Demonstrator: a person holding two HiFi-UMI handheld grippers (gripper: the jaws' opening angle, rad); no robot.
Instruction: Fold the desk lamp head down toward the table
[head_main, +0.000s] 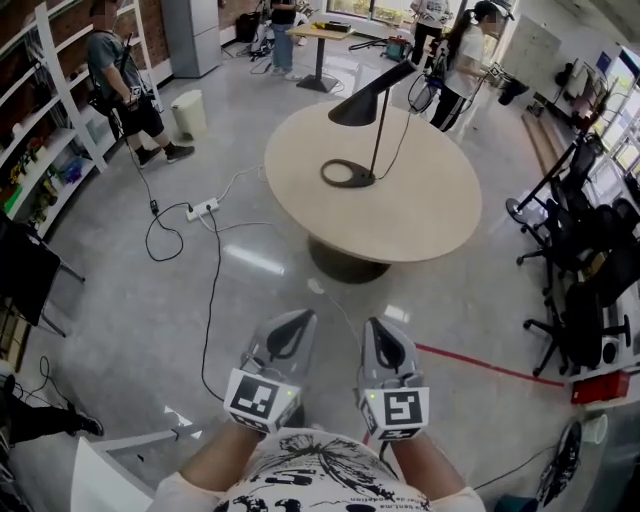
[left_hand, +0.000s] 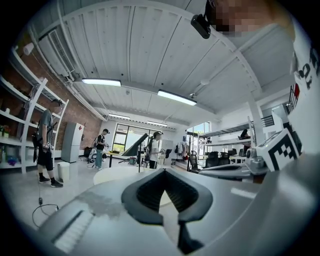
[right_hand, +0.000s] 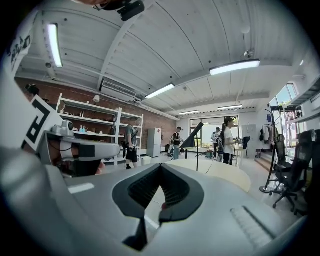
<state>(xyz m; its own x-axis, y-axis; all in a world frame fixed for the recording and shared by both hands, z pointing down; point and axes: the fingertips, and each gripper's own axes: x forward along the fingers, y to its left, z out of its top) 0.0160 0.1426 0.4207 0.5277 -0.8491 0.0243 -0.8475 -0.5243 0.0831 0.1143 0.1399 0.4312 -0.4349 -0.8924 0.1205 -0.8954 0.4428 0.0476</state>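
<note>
A black desk lamp stands on the round beige table. Its ring base lies flat, a thin stem rises from it, and the cone head slants up and out to the right. Both grippers hang well short of the table, close to my body. My left gripper and my right gripper are shut, with nothing in them. In the left gripper view the lamp head shows far beyond the shut left gripper. The right gripper view has the lamp head beyond the right gripper.
A white power strip and black cables lie on the floor left of the table. A white bin and shelves stand at the left. Office chairs crowd the right. A red floor line runs nearby. People stand at the back.
</note>
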